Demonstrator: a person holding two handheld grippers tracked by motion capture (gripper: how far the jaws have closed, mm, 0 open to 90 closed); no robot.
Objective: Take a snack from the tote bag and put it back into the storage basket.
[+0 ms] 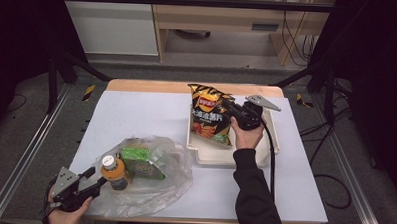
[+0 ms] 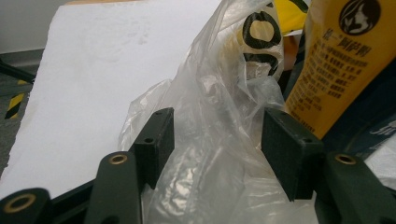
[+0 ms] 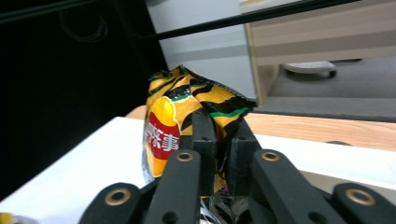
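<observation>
Your right gripper [image 1: 235, 115] has its jaws pinched nearly together on the edge of the chip bag [image 1: 210, 114], and you hold that bag upright over the cream tray [image 1: 235, 158] on the right half of the table [image 1: 136, 115]. Gripping it by the side seam makes sense: the bag is puffed and slippery, and the flat crimped edge is the only part thin enough for the jaws to bite. Whether its bottom edge touches the tray floor I cannot tell.

Your left gripper [image 1: 95, 181] sits at the near left corner with its jaws wide apart, and a fold of the clear plastic bag [image 1: 177, 164] lies loose between them. It holds nothing yet. Placed there, it looks ready to pin the bag's mouth, so the load does not drag when something is lifted out.

The high view gives you the layout: the orange-capped bottle [image 1: 112, 171] and the green packet [image 1: 142, 163] lie inside the plastic bag, well apart from the tray. The left gripper view adds what that one misses: how the film [image 2: 219, 140] bunches up between the pads [image 2: 156, 135], and the bottle's yellow label [image 2: 341, 60] just beyond to the right. The right gripper view shows the bite itself, the two fingers [image 3: 204, 135] close on the chip bag [image 3: 180, 107] with only a thin sliver of foil between them
</observation>
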